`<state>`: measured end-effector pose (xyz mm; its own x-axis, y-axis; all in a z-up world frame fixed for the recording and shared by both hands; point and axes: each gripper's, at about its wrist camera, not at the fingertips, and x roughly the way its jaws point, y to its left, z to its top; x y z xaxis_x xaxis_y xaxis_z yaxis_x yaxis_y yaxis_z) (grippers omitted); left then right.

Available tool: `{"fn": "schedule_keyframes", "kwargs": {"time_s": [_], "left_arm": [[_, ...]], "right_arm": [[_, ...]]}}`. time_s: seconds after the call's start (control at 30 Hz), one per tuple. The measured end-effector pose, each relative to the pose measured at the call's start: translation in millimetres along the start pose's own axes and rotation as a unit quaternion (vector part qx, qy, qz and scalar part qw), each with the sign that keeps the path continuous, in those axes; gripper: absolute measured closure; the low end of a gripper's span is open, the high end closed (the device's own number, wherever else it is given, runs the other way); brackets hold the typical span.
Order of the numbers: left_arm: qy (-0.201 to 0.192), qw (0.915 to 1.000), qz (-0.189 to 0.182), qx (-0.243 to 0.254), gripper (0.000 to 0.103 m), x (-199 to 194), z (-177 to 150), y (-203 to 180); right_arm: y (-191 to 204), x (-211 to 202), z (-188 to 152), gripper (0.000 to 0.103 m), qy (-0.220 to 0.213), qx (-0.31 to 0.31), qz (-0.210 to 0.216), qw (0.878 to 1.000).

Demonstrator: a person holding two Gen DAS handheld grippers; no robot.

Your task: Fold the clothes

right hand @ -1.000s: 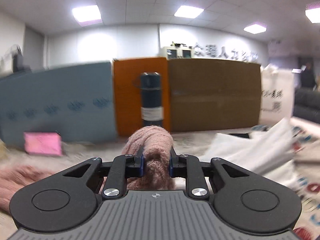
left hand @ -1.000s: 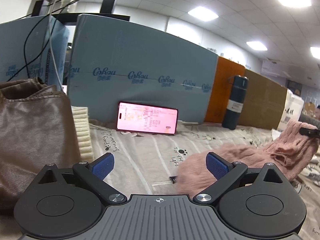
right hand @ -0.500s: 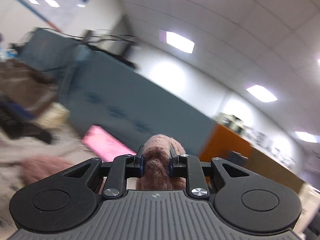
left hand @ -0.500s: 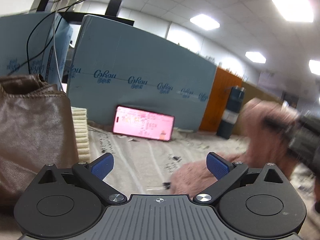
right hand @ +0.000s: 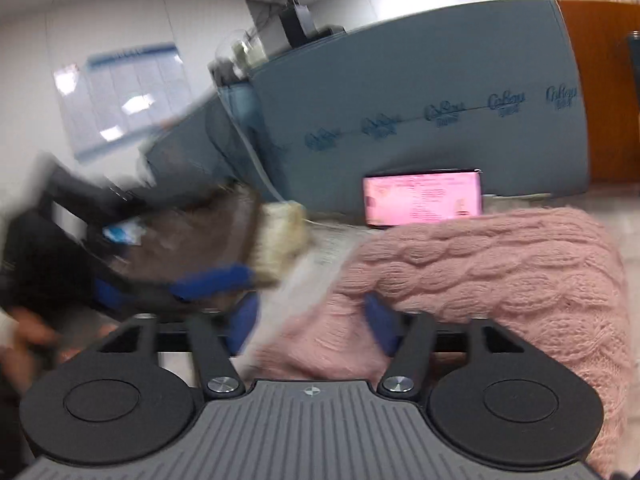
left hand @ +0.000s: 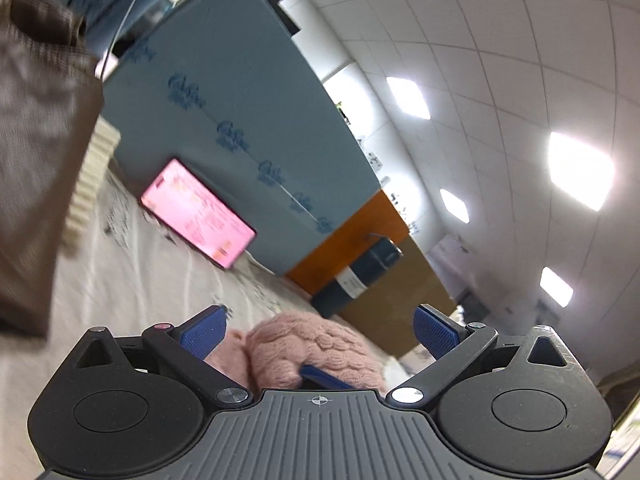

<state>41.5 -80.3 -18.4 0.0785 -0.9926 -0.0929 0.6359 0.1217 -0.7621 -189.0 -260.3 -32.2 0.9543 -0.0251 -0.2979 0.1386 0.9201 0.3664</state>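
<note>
A blue foam board (right hand: 420,92) printed "CoRou" stands at the far side, a lit pink phone (right hand: 423,199) leaning on it. The pink sweater (right hand: 492,264) lies near. The right gripper (right hand: 316,320) has just been opening, sweater between its jaws; the left gripper (left hand: 320,330) is spread wide.

Both wrist views — low, close — share the phone (left hand: 198,214).

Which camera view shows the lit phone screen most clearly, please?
The right wrist view: the phone stands level against the blue foam board, only its lower edge hidden by the pink knitted sweater. The left wrist view shows it whole but tilted.
</note>
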Motion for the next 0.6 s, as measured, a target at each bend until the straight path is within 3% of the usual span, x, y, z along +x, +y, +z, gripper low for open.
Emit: {"fn": "schedule_keyframes", "kwargs": {"time_s": [0.07,0.2,0.3,0.43,0.5,0.57,0.6], "left_arm": [[0.009,0.9997,-0.005,-0.021,0.002,4.7,-2.7,1.7],[0.042,0.9979,-0.013,-0.047,0.002,25.1,-9.3,0.6],[0.067,0.9965,0.019,-0.046,0.003,44.5,-15.9,-1.4],[0.097,0.994,0.046,-0.022,0.005,68.7,-25.4,-9.0],[0.113,0.9907,0.076,0.013,0.017,80.4,-33.1,-15.3],[0.126,0.9857,0.086,0.07,0.059,89.4,-42.1,-22.9],[0.133,0.9819,0.089,0.101,0.066,93.6,-46.5,-26.8]], "right_arm": [[-2.6,-27.6,6.4,0.018,-0.045,-0.003,0.033,0.998],[-30.7,-68.1,15.0,0.008,-0.118,0.015,0.026,0.993],[-68.8,-73.8,10.4,0.008,-0.118,0.097,0.051,0.987],[-110.2,-66.8,-3.7,0.008,-0.105,0.204,0.1,0.968],[-117.0,-65.8,-5.5,0.008,-0.104,0.223,0.1,0.964],[-118.9,-68.6,-8.4,0.008,-0.105,0.231,0.095,0.963],[-118.2,-71.2,-10.3,0.007,-0.107,0.231,0.091,0.963]]}}
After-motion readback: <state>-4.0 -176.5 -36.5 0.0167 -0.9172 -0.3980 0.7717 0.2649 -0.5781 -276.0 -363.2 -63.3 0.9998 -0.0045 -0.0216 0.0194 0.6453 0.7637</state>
